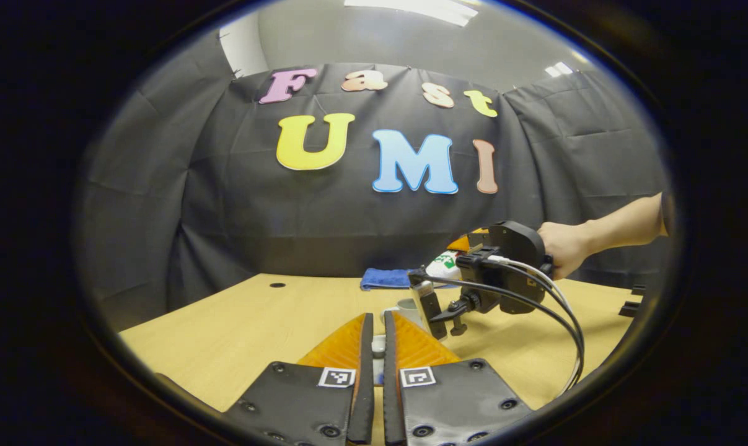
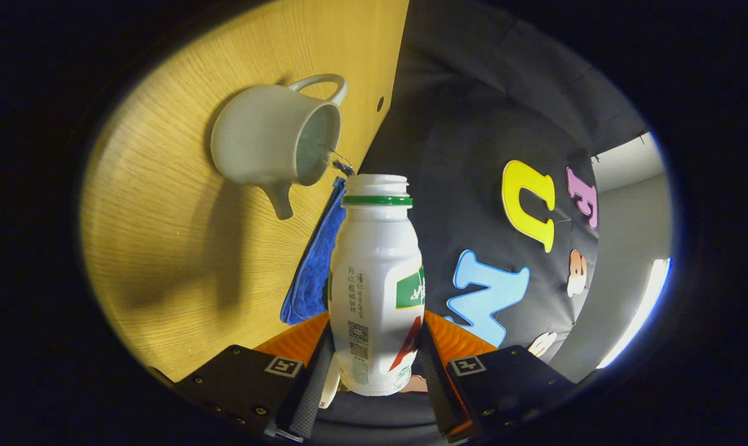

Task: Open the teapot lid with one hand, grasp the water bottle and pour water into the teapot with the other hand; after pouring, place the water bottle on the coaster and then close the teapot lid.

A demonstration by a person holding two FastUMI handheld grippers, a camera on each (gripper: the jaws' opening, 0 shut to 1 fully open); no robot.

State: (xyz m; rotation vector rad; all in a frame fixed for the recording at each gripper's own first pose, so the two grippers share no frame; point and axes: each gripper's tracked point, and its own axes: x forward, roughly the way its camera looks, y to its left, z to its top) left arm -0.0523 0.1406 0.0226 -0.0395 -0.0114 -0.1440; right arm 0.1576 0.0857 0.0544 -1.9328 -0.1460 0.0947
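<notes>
- While the water bottle [image 2: 377,285] is tipped toward the teapot [image 2: 274,144], a thin stream runs from its open mouth into the pot's open top, so the step in hand looks like pouring
- To do it well, I would keep the bottle's mouth right over the pot's opening and raise the tilt slowly, so the stream lands inside and not on the table [image 2: 181,248]
- A sudden tilt could send water past the rim toward the blue cloth [image 2: 312,272], which lies by the table's far edge just behind the pot
- The right claw [image 2: 374,365] is closed on the bottle's lower body, one finger pressed against each side, jaws spread as wide as the bottle
- A firm hold matters here, since the smooth bottle could turn between the fingers as its weight shifts
- In the left gripper view the right claw [image 1: 439,303] is held by a hand [image 1: 563,248] above the middle of the table [image 1: 237,328], with the teapot [image 1: 408,308] just below it
- The left claw [image 1: 378,337] has its fingers nearly together with a narrow gap; a small pale thing [image 1: 378,345] sits between them, likely the teapot's lid, though I cannot tell for sure whether both fingers press on it
- It hangs on the near side of the pot, and it should stay clear of the stream until pouring ends
</notes>
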